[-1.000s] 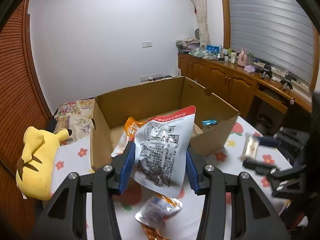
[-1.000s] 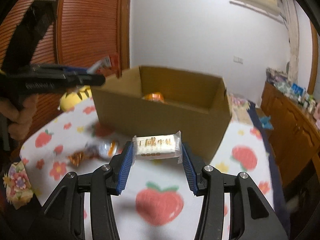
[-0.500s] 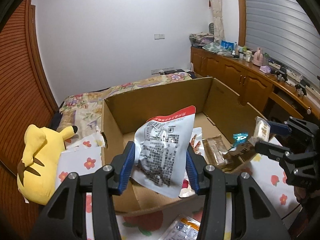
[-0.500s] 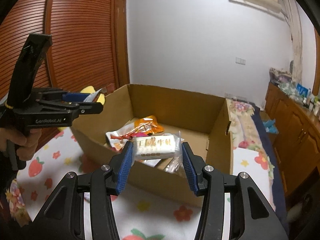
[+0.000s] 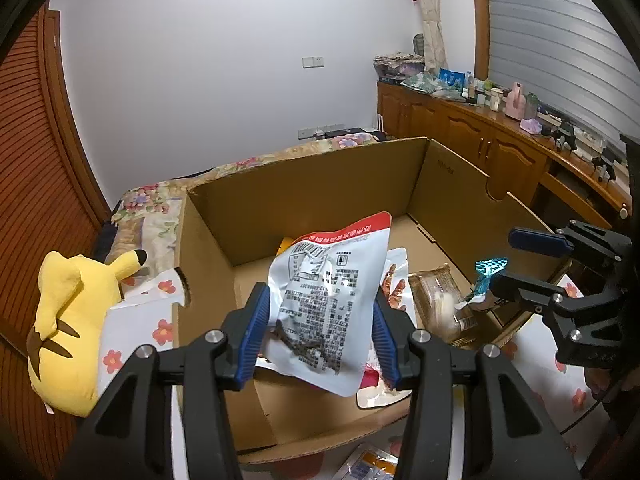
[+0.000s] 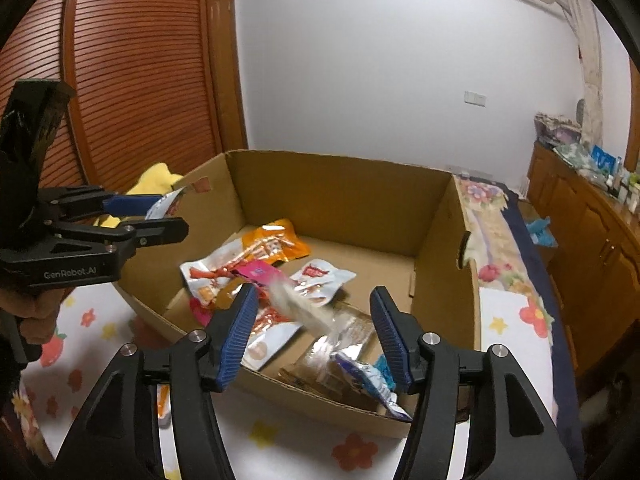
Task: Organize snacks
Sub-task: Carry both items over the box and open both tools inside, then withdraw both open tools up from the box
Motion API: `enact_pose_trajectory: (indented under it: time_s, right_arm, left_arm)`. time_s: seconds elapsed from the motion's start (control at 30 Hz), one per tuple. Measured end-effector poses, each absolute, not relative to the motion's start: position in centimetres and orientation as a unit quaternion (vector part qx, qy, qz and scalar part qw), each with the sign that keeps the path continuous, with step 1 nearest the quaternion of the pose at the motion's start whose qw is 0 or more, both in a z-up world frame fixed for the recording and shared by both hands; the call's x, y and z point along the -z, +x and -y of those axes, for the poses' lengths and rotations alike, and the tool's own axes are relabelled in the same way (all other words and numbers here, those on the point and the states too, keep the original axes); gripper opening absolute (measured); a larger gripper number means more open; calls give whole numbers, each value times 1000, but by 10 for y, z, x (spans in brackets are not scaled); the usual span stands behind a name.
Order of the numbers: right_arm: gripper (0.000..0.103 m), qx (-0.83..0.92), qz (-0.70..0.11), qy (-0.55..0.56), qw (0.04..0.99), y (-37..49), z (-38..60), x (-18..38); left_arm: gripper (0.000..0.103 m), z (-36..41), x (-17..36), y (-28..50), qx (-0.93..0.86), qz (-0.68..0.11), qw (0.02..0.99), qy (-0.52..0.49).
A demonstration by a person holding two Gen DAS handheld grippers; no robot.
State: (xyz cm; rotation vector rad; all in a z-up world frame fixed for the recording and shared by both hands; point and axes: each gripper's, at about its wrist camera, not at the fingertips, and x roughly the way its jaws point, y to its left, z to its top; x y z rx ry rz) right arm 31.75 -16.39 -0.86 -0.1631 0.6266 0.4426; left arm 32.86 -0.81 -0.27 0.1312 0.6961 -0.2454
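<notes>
Both grippers hang over the open cardboard box (image 6: 444, 240), and the step in hand is dropping snacks into it. The right gripper (image 6: 314, 336) has its jaws opening: the small pale bar (image 6: 300, 308) is a blurred streak between the blue pads, touching neither, apparently falling toward the packets on the box floor. The left gripper (image 5: 320, 328) is pressed from both sides on a silver pouch with a red top edge (image 5: 332, 300), holding it upright above the near-left part of the box.

Inside lie an orange packet (image 6: 276, 246), a white pouch with red print (image 6: 320, 276), a clear brown-filled pack (image 5: 436, 300) and a teal wrapper (image 5: 490, 270). More packets (image 5: 368, 464) remain on the flowered tablecloth (image 6: 352, 452) in front of the box, and a yellow plush toy (image 5: 68, 320) sits at its left.

Next, I judge, the left jaws need to spread so the pouch drops in, then both hands go back for the loose packets.

A second ago both grippers were short of the box, over the cloth, the right one clamped on its bar; half a second ago it still held it above the rim
</notes>
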Motion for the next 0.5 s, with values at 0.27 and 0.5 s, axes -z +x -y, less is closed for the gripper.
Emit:
enact_pose_trajectory:
  time_s: [0.27, 0.5]
  right_arm:
    - [63, -216, -295, -78, 927, 308, 168, 5]
    - [65, -214, -293, -82, 928, 294, 168, 0]
  left_arm:
    - [54, 12, 5, 331, 120, -345, 929, 65]
    - [56, 13, 1, 317, 120, -340, 930, 66]
